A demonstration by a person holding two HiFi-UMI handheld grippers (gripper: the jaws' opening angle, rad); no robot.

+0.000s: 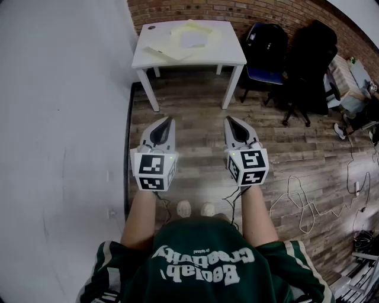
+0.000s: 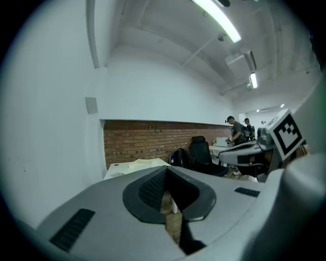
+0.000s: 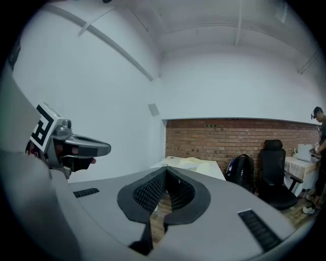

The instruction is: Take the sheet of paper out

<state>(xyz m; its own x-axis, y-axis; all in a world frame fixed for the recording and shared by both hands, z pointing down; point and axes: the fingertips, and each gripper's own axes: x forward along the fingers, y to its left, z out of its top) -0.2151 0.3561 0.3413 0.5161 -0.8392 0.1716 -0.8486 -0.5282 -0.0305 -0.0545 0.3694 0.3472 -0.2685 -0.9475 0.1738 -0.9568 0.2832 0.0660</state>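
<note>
Two grippers: both are held out side by side in front of the person's body and pointed almost level toward the white table [image 1: 228,58], which is judged to be out of reach.
Left gripper [image 1: 170,121]: its jaws are closed together with nothing between them. Only wooden floor and a table leg are seen through the slit behind the pads.
Right gripper [image 1: 228,119]: its jaws are likewise brought together and empty, as nothing is near enough to be gripped.
Paper pile [image 1: 170,40]: yellowish sheets or envelopes are spread over the middle of the tabletop, well apart from both grippers.
Pale sheet [image 1: 193,39]: it is laid flat on top of the yellowish pile. It is judged the likeliest sheet to be taken, though whether another is tucked inside the pile cannot be told.
Dark round thing [image 1: 151,26]: it is set near the table's far left corner, beside the papers, and is too small to identify.
Table placement: the table is pushed against the brick wall [image 1: 237,12] and close to the white wall at left, so it is judged best approached from its near side.
Seating: a black office chair [image 1: 311,59] and a blue seat with a dark bag [image 1: 265,50] are parked to the table's right, off the direct path.
Cables [image 1: 302,204]: these are trailed over the floor at right, also off that path.
Stage: the task is judged not begun; an approach is needed first, then a gripper must be opened.
Risk: thin paper lying flat is judged hard to pinch, so an edge may need to be lifted or slid past the rim.
</note>
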